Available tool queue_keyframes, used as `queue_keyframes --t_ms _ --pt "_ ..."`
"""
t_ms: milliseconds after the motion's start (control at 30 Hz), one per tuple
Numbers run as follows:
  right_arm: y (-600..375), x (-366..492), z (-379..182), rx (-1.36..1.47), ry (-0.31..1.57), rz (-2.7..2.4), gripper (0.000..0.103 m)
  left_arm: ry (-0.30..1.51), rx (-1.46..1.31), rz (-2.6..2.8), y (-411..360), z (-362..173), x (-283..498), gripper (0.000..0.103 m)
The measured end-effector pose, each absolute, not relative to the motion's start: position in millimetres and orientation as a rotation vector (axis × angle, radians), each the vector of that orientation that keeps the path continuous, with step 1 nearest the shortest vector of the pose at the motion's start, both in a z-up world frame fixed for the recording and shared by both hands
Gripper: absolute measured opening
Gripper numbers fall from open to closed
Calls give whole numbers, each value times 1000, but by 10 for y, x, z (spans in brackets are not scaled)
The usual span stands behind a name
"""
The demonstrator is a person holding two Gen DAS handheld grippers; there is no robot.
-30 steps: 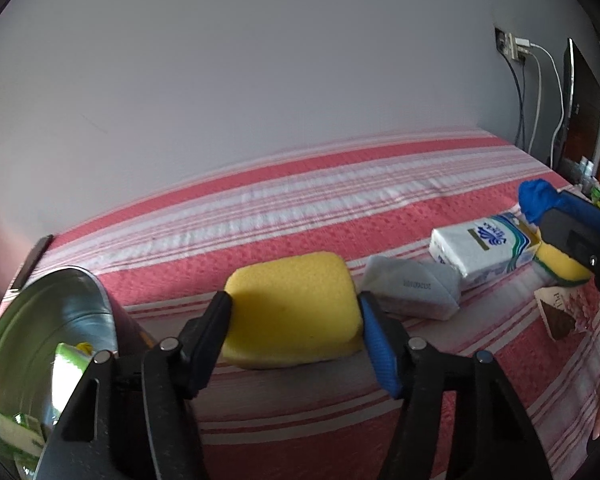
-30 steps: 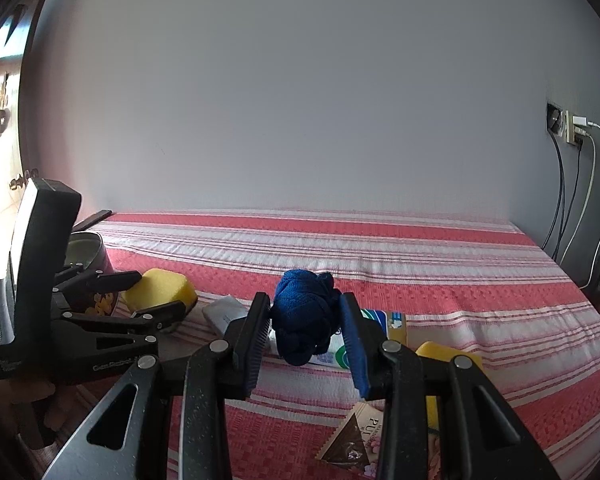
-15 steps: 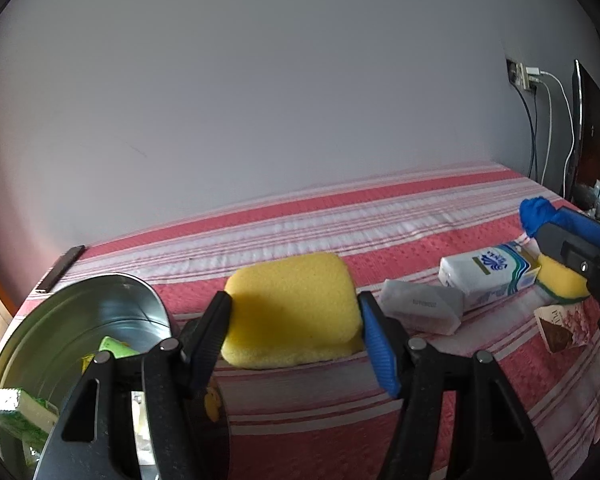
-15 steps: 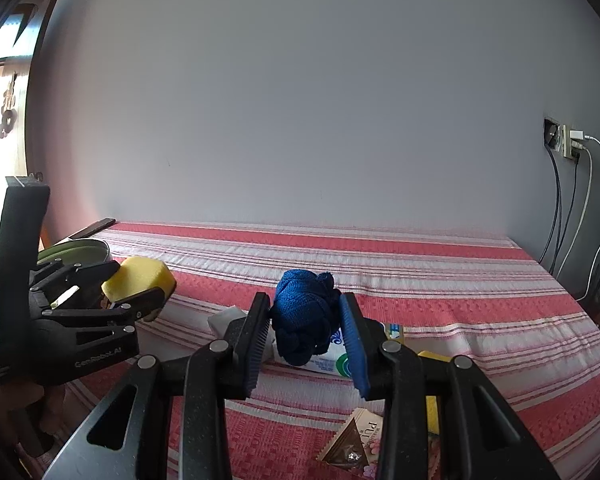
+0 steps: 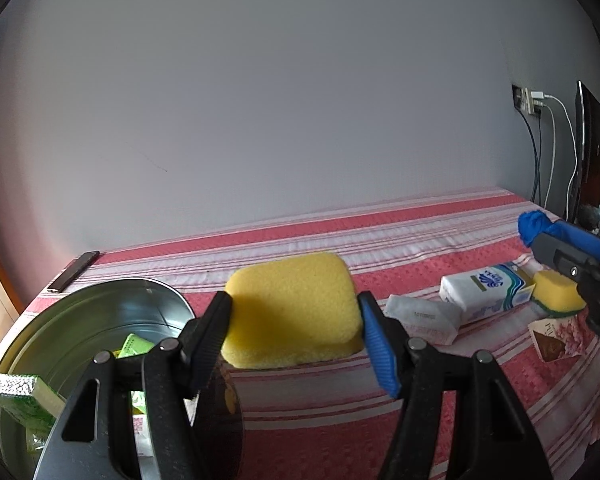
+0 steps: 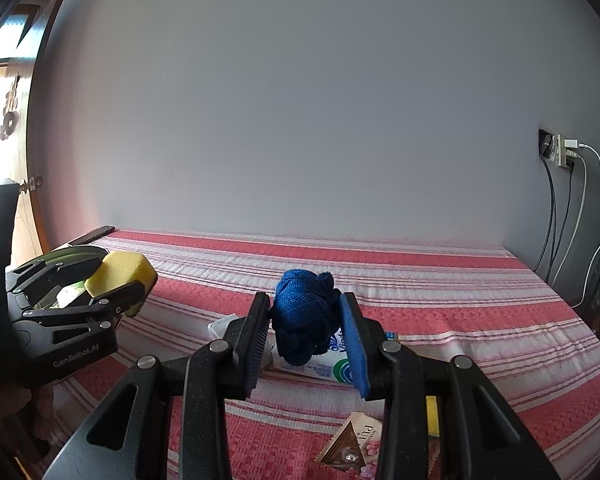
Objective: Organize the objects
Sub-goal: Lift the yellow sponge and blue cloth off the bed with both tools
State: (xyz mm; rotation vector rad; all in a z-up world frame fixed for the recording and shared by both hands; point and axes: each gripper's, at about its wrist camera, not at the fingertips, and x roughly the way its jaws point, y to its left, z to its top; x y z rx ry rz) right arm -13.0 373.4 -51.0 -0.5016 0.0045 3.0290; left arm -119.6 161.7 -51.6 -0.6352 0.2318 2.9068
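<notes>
- Here, the left gripper (image 5: 294, 332) has its jaws pressed on either side of a yellow sponge (image 5: 292, 310), held in the air beside and above a round metal tin (image 5: 60, 332) at the near left of a red and white striped bed (image 5: 420, 232)
- The tin holds green packets (image 5: 134, 346)
- The right gripper (image 6: 306, 340) is clamped on a bunched blue cloth (image 6: 304, 316), raised over a white tissue pack (image 6: 320, 368)
- Further right lie a second, smaller sponge (image 5: 558, 296) and a triangular sachet (image 6: 350, 446), while a dark phone (image 5: 74, 271) rests at the far left edge
</notes>
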Motion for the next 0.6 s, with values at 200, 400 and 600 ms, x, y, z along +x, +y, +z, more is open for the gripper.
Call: queue_keyframes --t_ms 200,400,600 --pt "3728 -136 -507 -496 -8 3025 38 209 -611 2924 1574 -509 -1166 64" --pt "3722 -117 -501 -477 -16 3022 38 176 -570 2948 1530 -485 -1117 64" --pt "3703 -81 -494 -461 -18 3022 38 159 -542 2961 1489 -474 -1080 64"
